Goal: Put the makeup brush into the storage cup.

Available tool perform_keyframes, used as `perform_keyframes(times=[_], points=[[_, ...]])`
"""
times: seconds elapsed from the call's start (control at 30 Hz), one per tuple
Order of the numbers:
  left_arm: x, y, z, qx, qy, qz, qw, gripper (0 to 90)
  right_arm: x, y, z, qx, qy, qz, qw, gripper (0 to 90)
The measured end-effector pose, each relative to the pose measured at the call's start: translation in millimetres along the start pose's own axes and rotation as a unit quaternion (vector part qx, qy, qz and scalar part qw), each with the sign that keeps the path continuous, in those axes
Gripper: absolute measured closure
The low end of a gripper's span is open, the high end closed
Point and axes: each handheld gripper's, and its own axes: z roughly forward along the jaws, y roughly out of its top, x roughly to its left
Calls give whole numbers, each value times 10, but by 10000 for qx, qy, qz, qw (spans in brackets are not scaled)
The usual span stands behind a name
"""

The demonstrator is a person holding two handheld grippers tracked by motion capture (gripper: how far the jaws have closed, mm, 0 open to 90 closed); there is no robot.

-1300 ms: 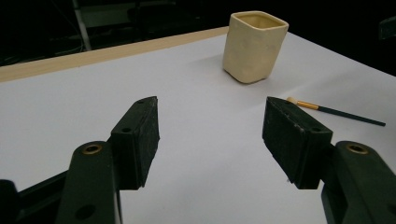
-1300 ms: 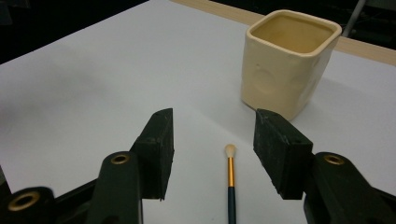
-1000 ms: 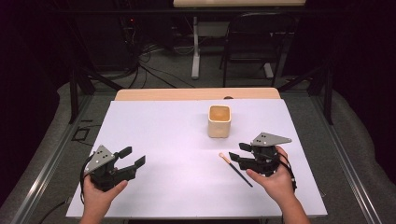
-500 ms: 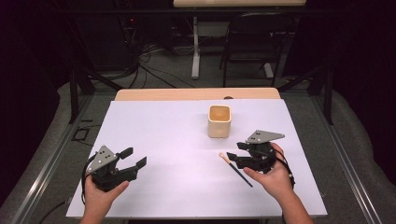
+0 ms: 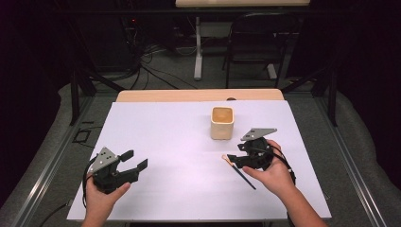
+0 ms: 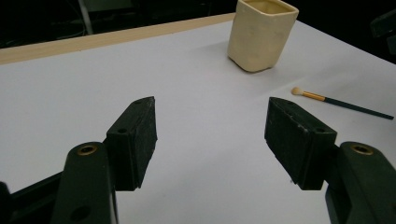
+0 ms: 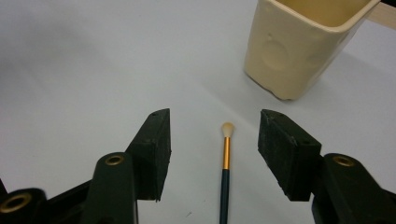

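Note:
A slim dark-handled brush (image 7: 226,158) with a gold ferrule and pale tip lies flat on the white table (image 5: 179,142). My right gripper (image 7: 212,114) is open and hovers low over it, one jaw on either side of the brush head without touching. In the high view the right gripper (image 5: 235,153) sits just in front of a cream square cup (image 5: 222,122), and the brush (image 5: 243,176) runs back under the hand. My left gripper (image 5: 135,159) is open at the near left with nothing between its jaws. The left gripper view shows the left gripper (image 6: 210,107), the cup (image 6: 261,35) and the brush (image 6: 336,101).
The cup (image 7: 303,46) stands upright just beyond the brush tip. A bare wooden strip (image 5: 198,95) runs along the table's far edge. Past it are a dark chair (image 5: 257,42), a desk leg and floor cables.
My right gripper has edged slightly left, over the brush head. The left gripper has stayed where it was.

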Motion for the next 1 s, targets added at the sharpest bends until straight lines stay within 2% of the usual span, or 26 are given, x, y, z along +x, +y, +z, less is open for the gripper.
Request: perform_keyframes(times=[0.17, 0.2, 0.23, 0.37, 0.5, 0.53, 0.57, 0.73, 1.0], points=[[4, -3, 11, 46, -13, -24, 10000, 339, -20, 61, 20, 300, 36, -14, 9995, 462], [0, -4, 16, 65, -33, -16, 10000, 339, -34, 79, 40, 473, 29, -90, 9988, 476], [0, -4, 16, 65, -33, -16, 10000, 339, -34, 79, 40, 473, 29, -90, 9988, 476], [-7, -3, 21, 106, -12, 48, 9999, 337, -49, 101, 91, 808, -11, -175, 9966, 528], [-18, 0, 26, 150, 1, 53, 9999, 332, -60, 114, 144, 1105, -25, -161, 9937, 541], [-18, 0, 26, 150, 1, 53, 9999, 328, -60, 114, 144, 1105, -25, -161, 9937, 541], [-18, 0, 26, 150, 1, 53, 9999, 328, -87, 129, 203, 1418, -111, -191, 9897, 541], [-19, -2, 32, 144, -10, 58, 9999, 328, -87, 129, 203, 1418, -111, -191, 9897, 543], [-42, -5, 55, 294, -55, 200, 9994, 328, -158, 141, 275, 1635, -139, -122, 9864, 542]])
